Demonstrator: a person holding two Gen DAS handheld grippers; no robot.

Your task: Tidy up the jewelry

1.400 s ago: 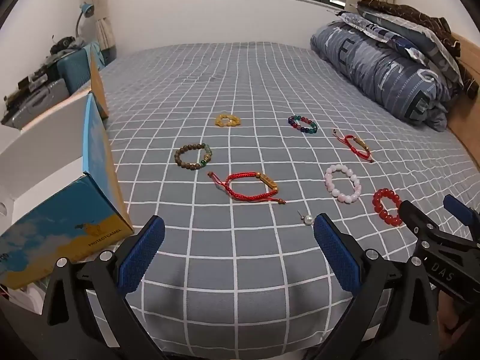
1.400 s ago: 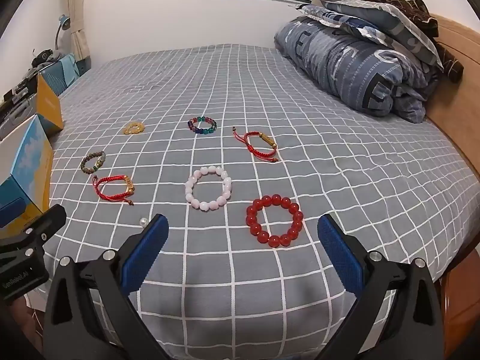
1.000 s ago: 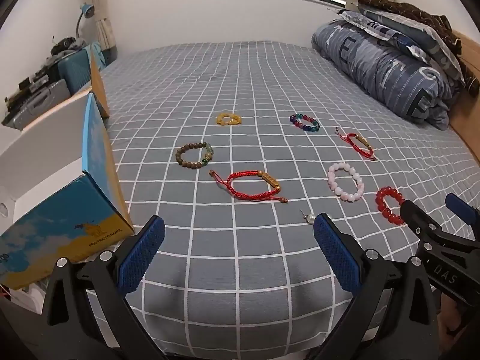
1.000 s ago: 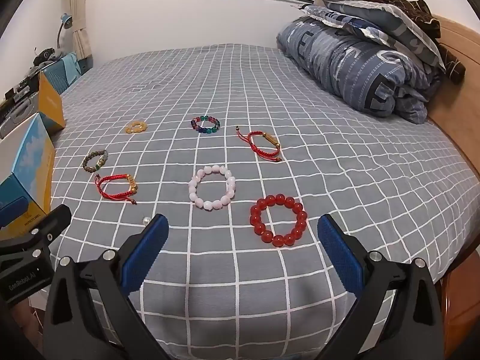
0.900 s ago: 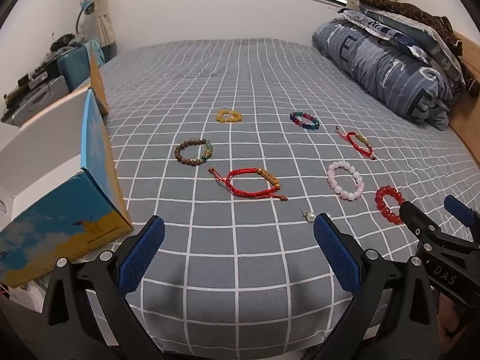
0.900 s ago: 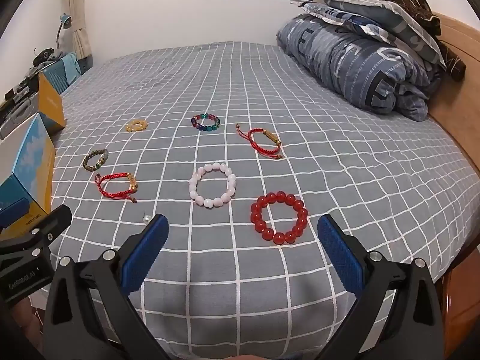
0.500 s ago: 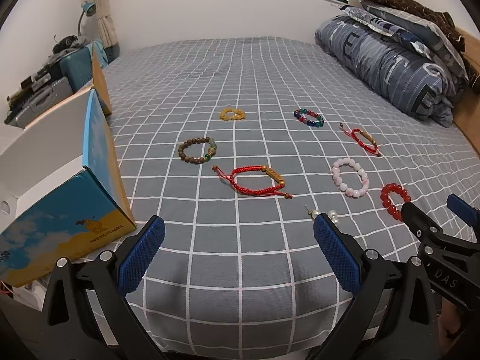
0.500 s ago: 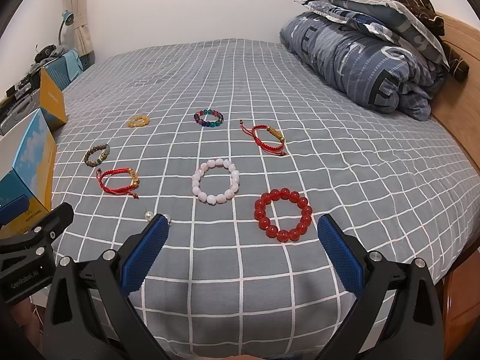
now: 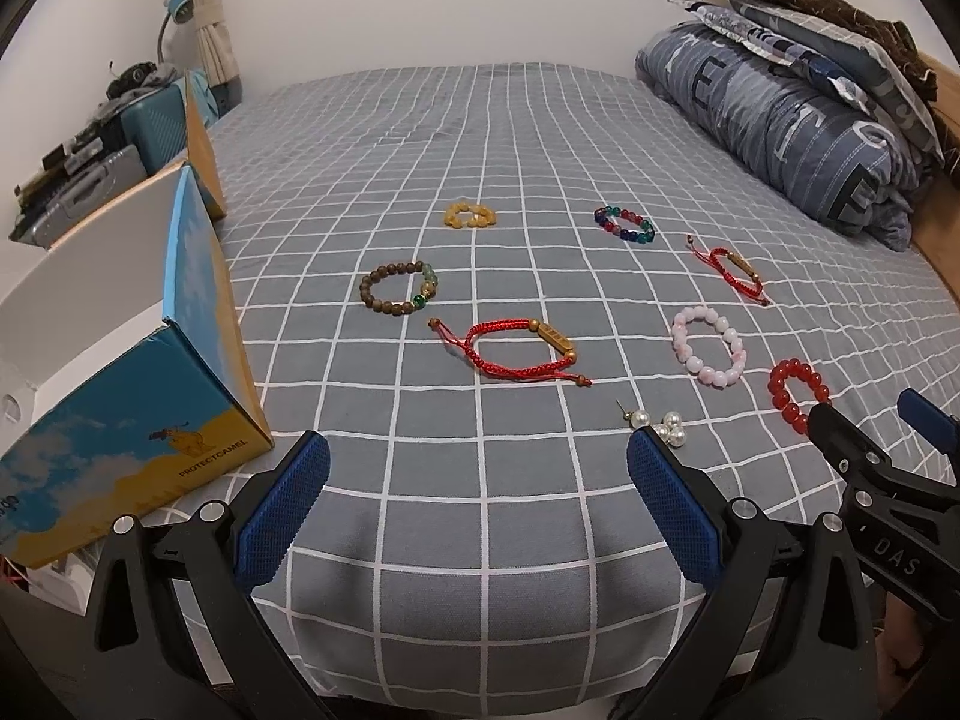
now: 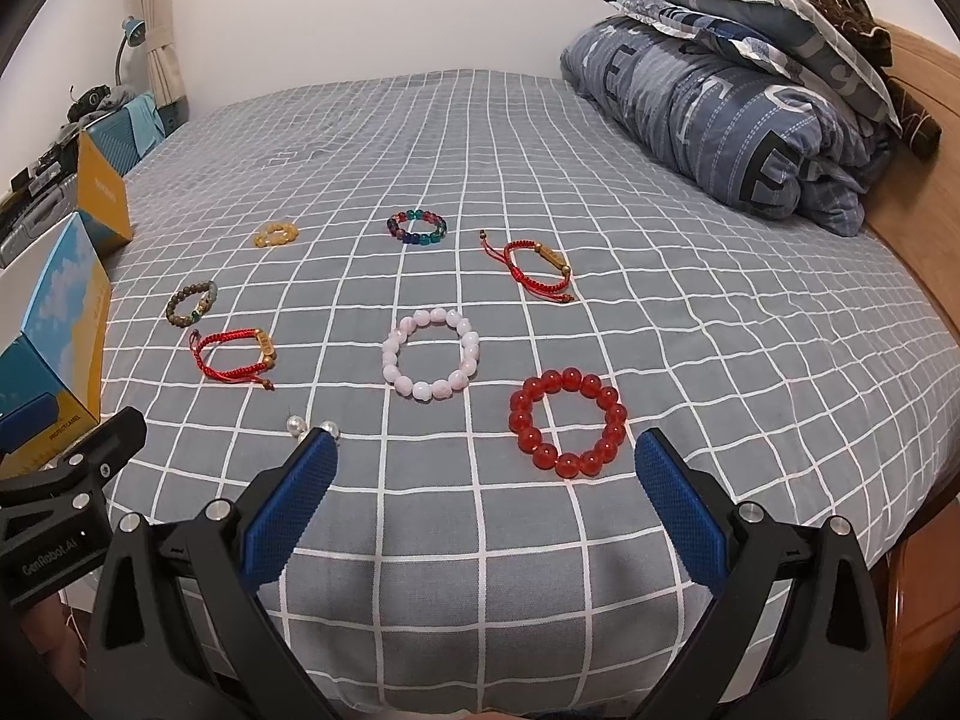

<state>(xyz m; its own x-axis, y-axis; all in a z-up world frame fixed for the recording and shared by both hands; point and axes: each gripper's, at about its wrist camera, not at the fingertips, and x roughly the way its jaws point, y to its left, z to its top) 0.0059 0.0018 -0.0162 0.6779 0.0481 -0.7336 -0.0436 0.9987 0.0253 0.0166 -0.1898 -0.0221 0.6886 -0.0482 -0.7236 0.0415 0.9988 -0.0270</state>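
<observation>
Left hand-held gripper [image 9: 477, 501] spread wide, right hand-held gripper [image 10: 483, 495] likewise — level, side by side

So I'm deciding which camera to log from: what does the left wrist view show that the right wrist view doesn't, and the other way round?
Only the left wrist view shows the white inside of the open blue box and the whole cluster of pearl earrings.

Only the right wrist view shows the full red bead bracelet and the wooden headboard.

Both show the pink bead bracelet, two red cord bracelets, the brown, yellow and multicolour bracelets, the folded quilt, and open tongs.
</observation>
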